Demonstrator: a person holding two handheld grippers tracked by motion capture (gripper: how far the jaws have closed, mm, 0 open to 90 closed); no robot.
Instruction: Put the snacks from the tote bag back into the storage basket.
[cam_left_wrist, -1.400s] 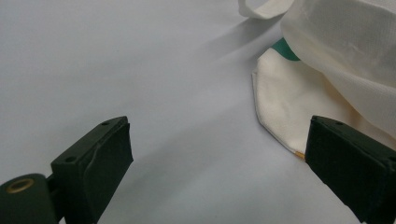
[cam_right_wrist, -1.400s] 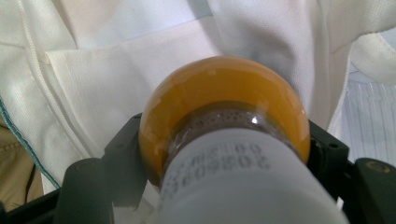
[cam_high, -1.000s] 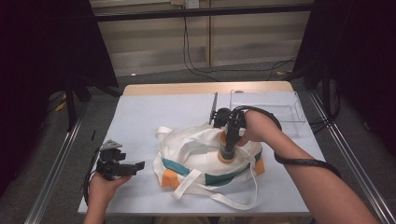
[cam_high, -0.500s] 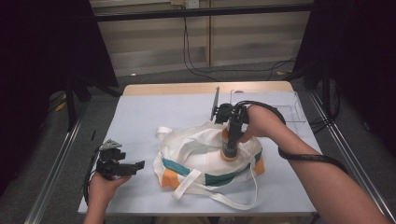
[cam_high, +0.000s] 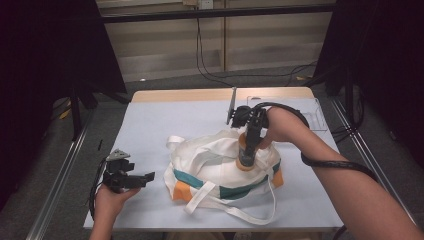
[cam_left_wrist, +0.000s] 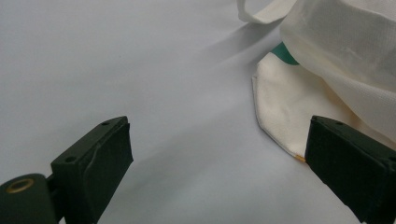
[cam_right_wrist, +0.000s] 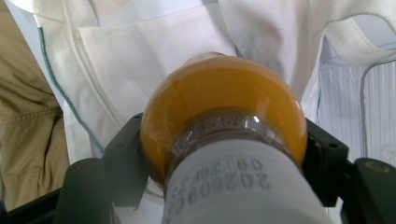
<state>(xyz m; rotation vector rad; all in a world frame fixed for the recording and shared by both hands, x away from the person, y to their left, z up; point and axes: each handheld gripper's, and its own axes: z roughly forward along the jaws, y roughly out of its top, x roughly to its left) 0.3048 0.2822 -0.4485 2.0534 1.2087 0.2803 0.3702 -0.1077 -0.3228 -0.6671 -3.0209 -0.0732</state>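
One bottle (cam_high: 247, 151) of orange liquid stands upright over the middle of the white cloth bag (cam_high: 220, 167), its base down among the folds of the bag's mouth, so how far the bottom sits inside cannot be made out from the high view. In the right gripper view the bottle (cam_right_wrist: 224, 116) is seen from the cap end: the white cap with printed digits is cut off at the lower edge, and the rounded orange shoulder hides most of what lies below it. The right gripper (cam_high: 250, 145) points straight down with its fingers (cam_right_wrist: 327, 158) clamped on the bottle's neck from either side; the right hand (cam_high: 280, 127) wraps the gripper's body from behind, forearm running to the lower right corner, cable looped round the wrist. The bag lies crumpled on the pale table (cam_high: 165, 125), teal and orange panels showing at its near edge, straps trailing forward. Well apart at the table's near left, the left gripper (cam_high: 145, 177) lies level in the left hand (cam_high: 110, 195), aimed toward the bag, fingers (cam_left_wrist: 93, 158) apart with nothing between them.
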